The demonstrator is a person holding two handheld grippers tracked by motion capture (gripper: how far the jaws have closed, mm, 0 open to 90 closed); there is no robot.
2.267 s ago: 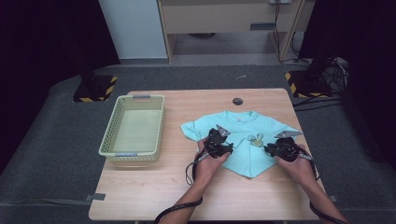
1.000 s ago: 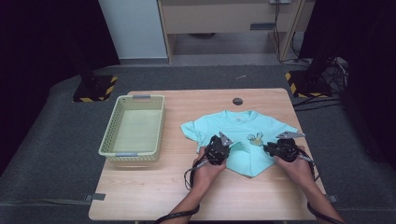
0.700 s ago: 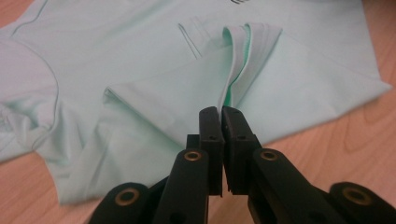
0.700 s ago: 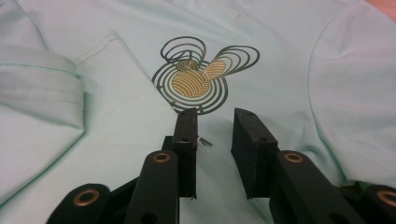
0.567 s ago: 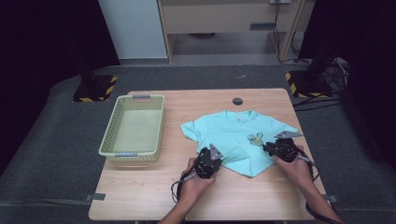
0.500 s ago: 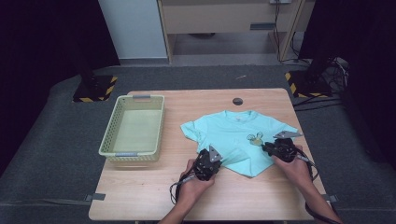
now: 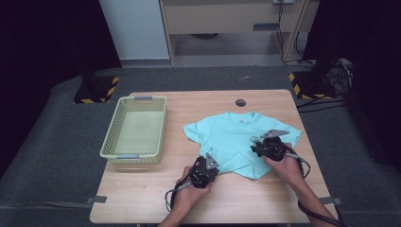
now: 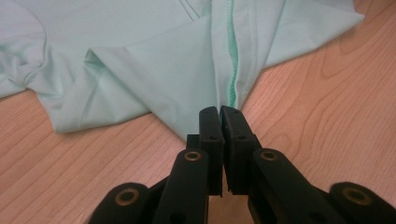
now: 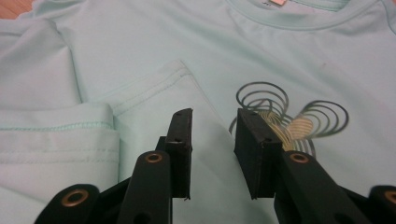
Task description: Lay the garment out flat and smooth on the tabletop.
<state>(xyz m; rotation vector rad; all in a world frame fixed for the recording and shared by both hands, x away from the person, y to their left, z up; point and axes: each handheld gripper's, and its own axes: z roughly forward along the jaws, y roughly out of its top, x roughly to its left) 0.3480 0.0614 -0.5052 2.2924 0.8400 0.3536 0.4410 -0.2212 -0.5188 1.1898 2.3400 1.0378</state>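
- My left gripper (image 7: 206, 171), lower centre, has drawn back down-frame; jaws pressed together at the shirt (image 7: 236, 137) hem.
- My right gripper (image 7: 265, 146) stays over the shirt, jaws apart.

your left gripper (image 7: 204, 171) sits low at the near side, held in your left hand (image 7: 185, 189), forearm coming up from the bottom edge. its jaws are pressed together, tips nearly touching, seen close in the left gripper view (image 8: 219, 116). your right gripper (image 7: 266, 146) sits farther forward and to the right, in your right hand (image 7: 287, 165), cable trailing back along the forearm. its jaws stand parted, a clear gap between the pads (image 9: 212, 128).
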